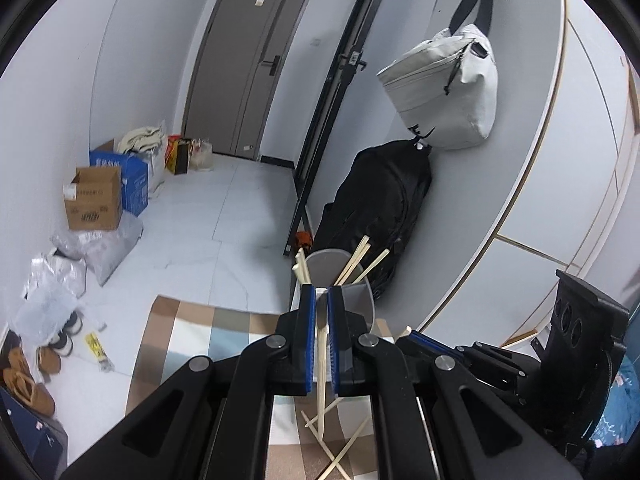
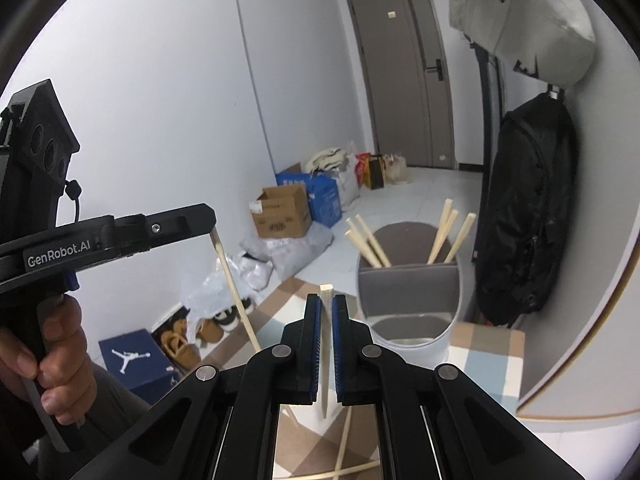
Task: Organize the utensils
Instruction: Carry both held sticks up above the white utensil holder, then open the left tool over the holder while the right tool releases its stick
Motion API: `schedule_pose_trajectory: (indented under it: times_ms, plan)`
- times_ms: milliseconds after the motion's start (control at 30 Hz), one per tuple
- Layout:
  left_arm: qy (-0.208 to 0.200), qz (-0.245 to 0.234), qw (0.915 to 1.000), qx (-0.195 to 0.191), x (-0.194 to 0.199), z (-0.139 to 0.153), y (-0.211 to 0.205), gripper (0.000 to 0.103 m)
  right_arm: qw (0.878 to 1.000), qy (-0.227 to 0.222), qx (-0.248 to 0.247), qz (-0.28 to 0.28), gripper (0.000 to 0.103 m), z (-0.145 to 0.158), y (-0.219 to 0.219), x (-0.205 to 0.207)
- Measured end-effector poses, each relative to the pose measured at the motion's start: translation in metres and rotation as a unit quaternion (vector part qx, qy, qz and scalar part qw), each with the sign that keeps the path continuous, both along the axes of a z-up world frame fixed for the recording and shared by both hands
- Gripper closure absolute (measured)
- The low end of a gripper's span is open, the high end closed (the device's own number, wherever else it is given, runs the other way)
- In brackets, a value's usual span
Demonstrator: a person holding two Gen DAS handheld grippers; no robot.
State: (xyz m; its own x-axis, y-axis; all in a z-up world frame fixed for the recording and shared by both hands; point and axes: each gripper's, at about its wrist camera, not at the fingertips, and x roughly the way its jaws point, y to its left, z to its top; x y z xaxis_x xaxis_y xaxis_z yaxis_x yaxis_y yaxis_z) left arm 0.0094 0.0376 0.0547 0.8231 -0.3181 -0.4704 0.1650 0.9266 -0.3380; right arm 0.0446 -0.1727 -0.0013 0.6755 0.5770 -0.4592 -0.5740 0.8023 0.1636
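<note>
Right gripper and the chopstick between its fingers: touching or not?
Touching. The right wrist view shows the right gripper closed on the chopstick, both blue pads pressed against its sides.

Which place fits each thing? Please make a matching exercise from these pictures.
Things:
1. pale wooden chopstick in the right gripper
2. round grey divided utensil holder
3. light grey fabric bag
4. brown cardboard box

Places:
A. hanging on the wall
B. on the floor by the left wall
C. standing on the checked cloth
D. held between blue pads

Pairs: 1-D, 2-C, 3-A, 4-B
</note>
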Motion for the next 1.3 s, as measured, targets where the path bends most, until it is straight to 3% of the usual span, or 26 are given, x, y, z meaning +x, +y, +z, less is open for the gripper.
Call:
schedule_pose_trajectory:
  times_ms: [400, 767, 1033, 1300]
  plan:
    - [-0.014, -0.014, 0.9998, 0.01, 0.022, 0.035, -0.021, 0.101, 0.999, -0.032, 0.037, -0.006, 0.098, 0.047, -0.028, 0.012]
    - [-0.065, -0.018, 0.9968, 0.043, 0.066, 0.078, -0.035, 0.101, 0.996, -0.071, 0.044, -0.017, 0.098, 0.099, -0.036, 0.051]
    - [-0.076, -0.015, 0.9949, 0.066, 0.099, 0.068, -0.03, 0.101, 0.996, -0.084, 0.03, -0.016, 0.098, 0.108, -0.028, 0.089]
    - [-0.06, -0.017, 0.995, 0.078, 0.126, 0.041, -0.027, 0.101, 0.996, -0.083, 0.005, -0.011, 0.098, 0.094, -0.015, 0.11]
